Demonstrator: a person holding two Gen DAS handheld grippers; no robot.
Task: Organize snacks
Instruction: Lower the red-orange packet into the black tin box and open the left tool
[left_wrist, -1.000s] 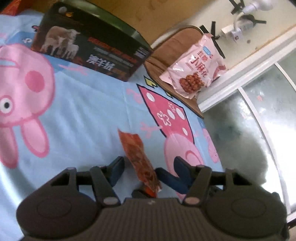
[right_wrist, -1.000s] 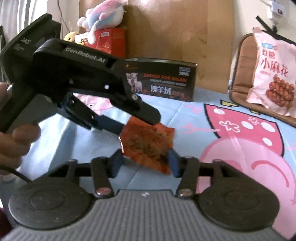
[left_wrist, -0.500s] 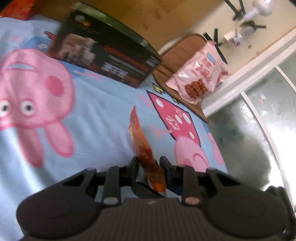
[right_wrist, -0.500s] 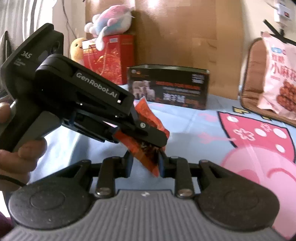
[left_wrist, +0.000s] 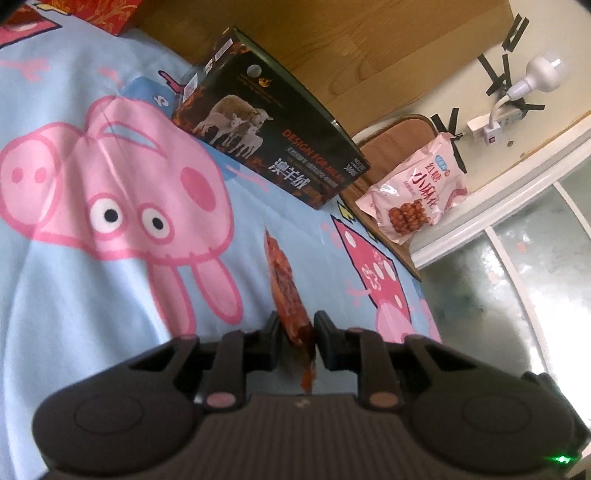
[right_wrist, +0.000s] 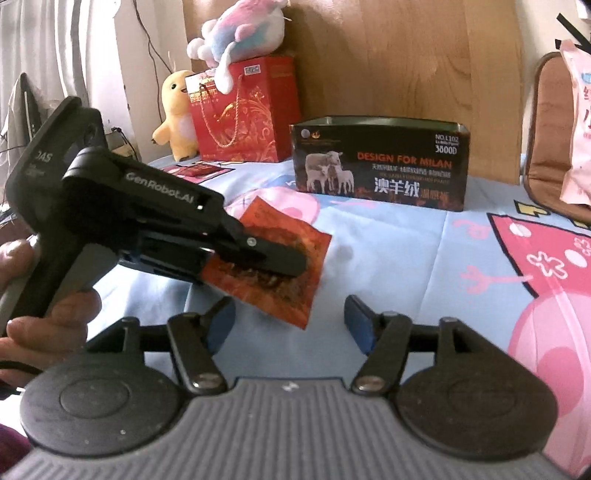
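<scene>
Right gripper (right_wrist: 290, 325) released — left gripper (left_wrist: 295, 326) (clamped) holds red packet (left_wrist: 282, 284).

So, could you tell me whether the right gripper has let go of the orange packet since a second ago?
Yes. The right gripper has opened and dropped below the orange snack packet, which the left gripper holds before the black box.

The flat foil snack packet (right_wrist: 275, 254) was orange-red with a dark brown mottled middle. The cotton bedsheet (left_wrist: 74, 295) was pale blue, printed with pink cartoon pigs. The rectangular open-topped box (right_wrist: 380, 164) was black with white sheep, orange lettering and a green inner rim. The plastic snack bag (left_wrist: 417, 194) was pale pink with brown balls pictured. The paper gift bag (right_wrist: 247, 114) was red with gold swirls.
</scene>
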